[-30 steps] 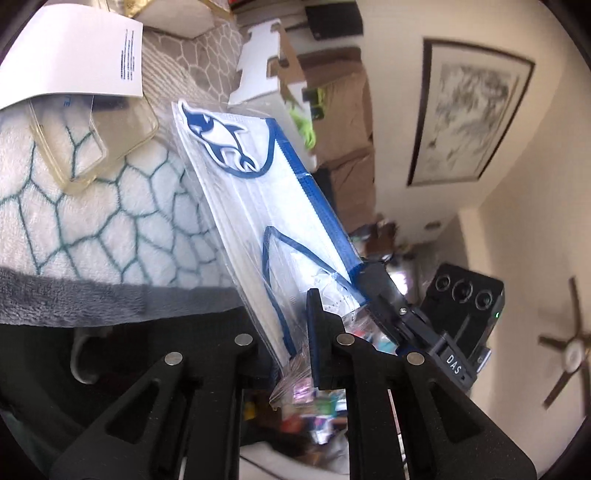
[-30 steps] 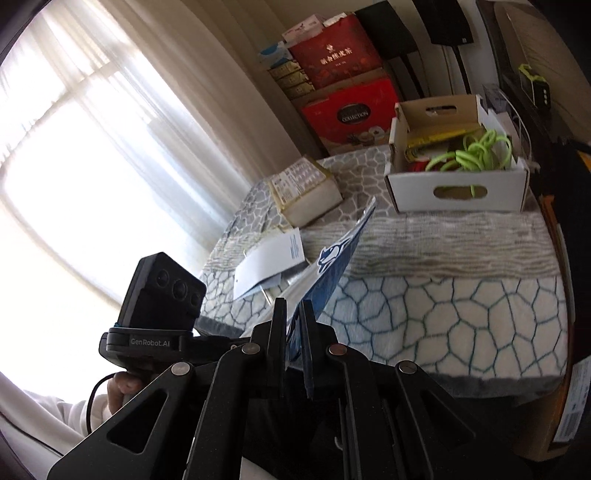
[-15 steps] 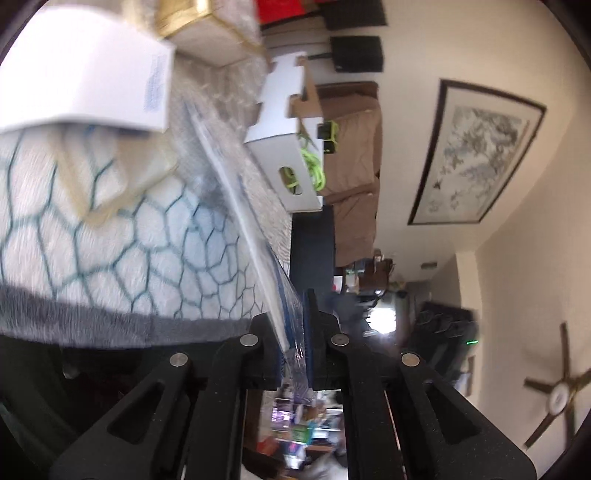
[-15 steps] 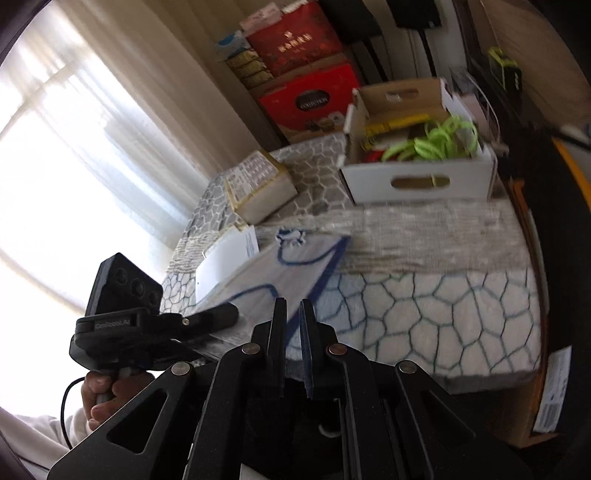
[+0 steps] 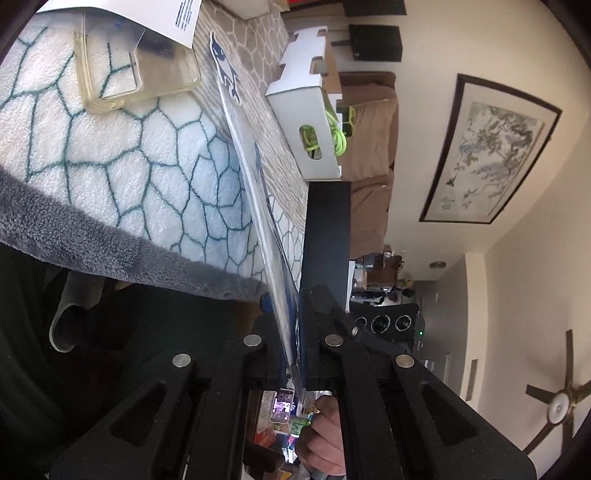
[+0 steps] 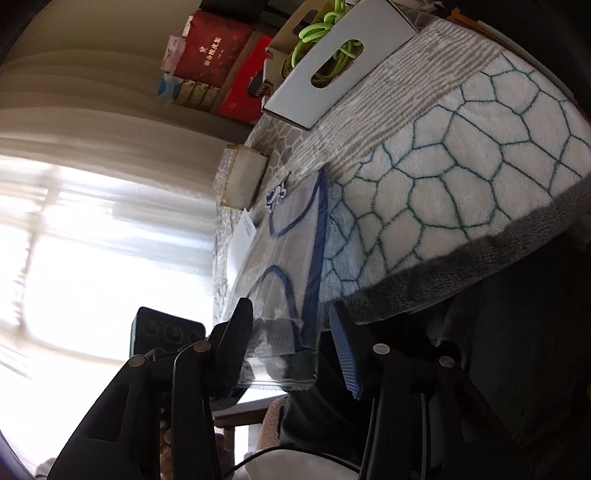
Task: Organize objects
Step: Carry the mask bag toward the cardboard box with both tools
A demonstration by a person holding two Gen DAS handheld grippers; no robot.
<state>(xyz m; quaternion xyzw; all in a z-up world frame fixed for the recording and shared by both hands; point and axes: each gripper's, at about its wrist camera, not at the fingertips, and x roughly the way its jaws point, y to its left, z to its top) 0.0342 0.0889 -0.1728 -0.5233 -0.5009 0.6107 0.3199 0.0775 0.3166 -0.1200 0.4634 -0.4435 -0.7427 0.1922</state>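
A clear plastic packet holding a white face mask with blue trim and a dolphin sticker (image 5: pixel 255 192) is held edge-on above the patterned blanket. My left gripper (image 5: pixel 291 321) is shut on its near edge. In the right wrist view the same packet (image 6: pixel 291 266) lies flat-on between my right gripper's (image 6: pixel 291 339) spread fingers, which are open and not pressing it. The left gripper's body shows behind it in that view.
A white cardboard box (image 5: pixel 310 110) with green cords stands further along the blanket; it also shows in the right wrist view (image 6: pixel 332 62). A clear phone case (image 5: pixel 136 70) and white paper (image 5: pixel 147 14) lie at the left. Red boxes (image 6: pixel 229 55) are stacked behind.
My right gripper has opened and let go of the packet. My left gripper has shut on it and now holds it alone. Both cameras have rolled.
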